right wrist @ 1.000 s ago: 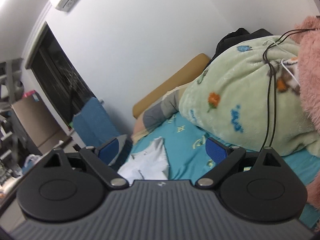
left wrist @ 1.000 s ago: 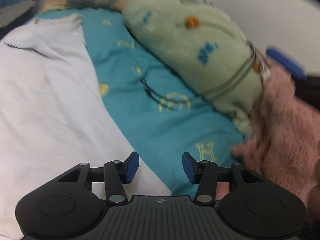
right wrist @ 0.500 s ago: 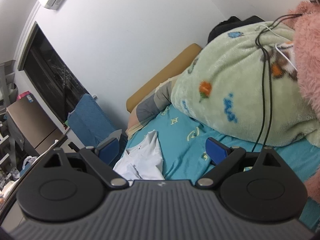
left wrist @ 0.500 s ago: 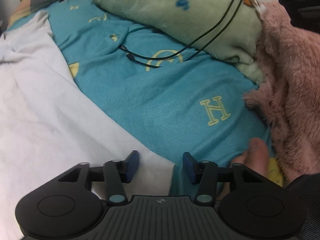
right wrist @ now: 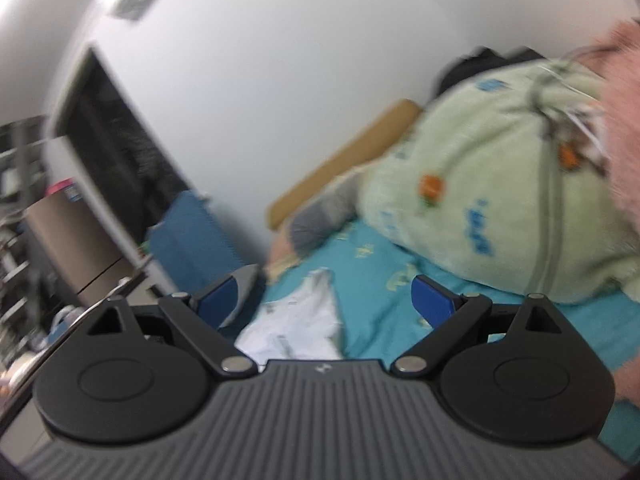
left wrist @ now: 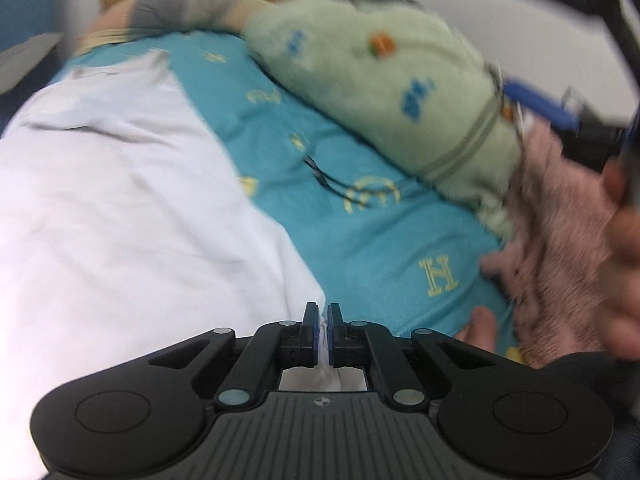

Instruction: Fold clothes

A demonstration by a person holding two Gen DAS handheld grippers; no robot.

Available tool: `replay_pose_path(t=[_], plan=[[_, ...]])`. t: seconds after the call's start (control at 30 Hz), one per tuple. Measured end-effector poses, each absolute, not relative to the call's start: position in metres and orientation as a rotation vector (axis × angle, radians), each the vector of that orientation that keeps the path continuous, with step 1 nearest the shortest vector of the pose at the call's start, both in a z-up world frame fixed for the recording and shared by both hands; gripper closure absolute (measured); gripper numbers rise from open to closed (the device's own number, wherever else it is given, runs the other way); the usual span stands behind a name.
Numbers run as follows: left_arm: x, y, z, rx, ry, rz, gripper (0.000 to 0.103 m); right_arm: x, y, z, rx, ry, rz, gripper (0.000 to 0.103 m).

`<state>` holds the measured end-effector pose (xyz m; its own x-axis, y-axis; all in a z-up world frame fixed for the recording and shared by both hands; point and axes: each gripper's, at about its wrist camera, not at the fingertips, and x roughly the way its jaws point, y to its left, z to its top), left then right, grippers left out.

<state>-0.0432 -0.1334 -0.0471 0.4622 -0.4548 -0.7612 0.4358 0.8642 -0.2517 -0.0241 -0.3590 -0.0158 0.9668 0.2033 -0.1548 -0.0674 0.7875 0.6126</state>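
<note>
The left tongs (left wrist: 322, 330) sit at the lower centre of the left wrist view, blue pads pressed almost together with a sliver of white cloth pinched between them. A fingertip (left wrist: 482, 326) shows to their lower right, and a blurred hand (left wrist: 624, 248) at the right edge. The right tongs (right wrist: 326, 300) stand wide apart, nothing between them.

Smooth white cloth is seen in the garment (left wrist: 120, 200); the bed sheet (left wrist: 360, 240) is matt teal fabric. Fleecy pile covers the green blanket (left wrist: 392, 92), shaggy fur the pink one (left wrist: 560, 220).
</note>
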Motion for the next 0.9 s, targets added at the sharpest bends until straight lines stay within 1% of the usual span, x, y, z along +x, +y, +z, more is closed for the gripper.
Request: replay_pose_path(t=[0.07, 0.17, 0.33, 0.43, 0.5, 0.53, 0.57, 0.63, 0.67, 0.8, 0.83, 0.9], plan=[[-0.052, -0.098, -0.027, -0.11, 0.928, -0.517, 0.099, -0.025, -0.347, -0.012, 0.619, 0.217, 0.197, 0.008], [-0.066, -0.042, -0.004, -0.256, 0.918, -0.447, 0.099, -0.019, -0.331, -0.014, 0.619, 0.284, 0.254, 0.008], [-0.071, 0.026, -0.025, -0.445, 1.069, -0.277, 0.099, 0.004, -0.307, -0.032, 0.609, 0.497, 0.29, 0.008], [-0.061, 0.042, -0.039, -0.528, 1.126, -0.248, 0.097, 0.018, -0.294, -0.046, 0.594, 0.636, 0.287, 0.008], [-0.053, 0.049, -0.045, -0.578, 1.15, -0.243, 0.089, 0.02, -0.287, -0.05, 0.569, 0.676, 0.273, 0.008], [-0.048, 0.049, -0.047, -0.586, 1.155, -0.227, 0.078, 0.02, -0.283, -0.052, 0.555, 0.692, 0.266, 0.008], [-0.041, 0.048, -0.051, -0.589, 1.172, -0.216, 0.063, 0.02, -0.279, -0.054, 0.541, 0.707, 0.259, 0.008], [-0.029, 0.044, -0.059, -0.592, 1.205, -0.19, 0.048, 0.02, -0.273, -0.055, 0.51, 0.719, 0.251, 0.008], [-0.024, 0.042, -0.063, -0.591, 1.215, -0.175, 0.045, 0.021, -0.272, -0.055, 0.499, 0.723, 0.248, 0.008], [-0.002, 0.035, -0.088, -0.607, 1.267, -0.125, 0.044, 0.025, -0.267, -0.06, 0.477, 0.747, 0.24, 0.008], [0.003, 0.034, -0.095, -0.609, 1.279, -0.114, 0.045, 0.027, -0.267, -0.062, 0.474, 0.756, 0.236, 0.008], [0.007, 0.03, -0.103, -0.602, 1.299, -0.139, 0.052, 0.03, -0.266, -0.064, 0.47, 0.77, 0.232, 0.008]])
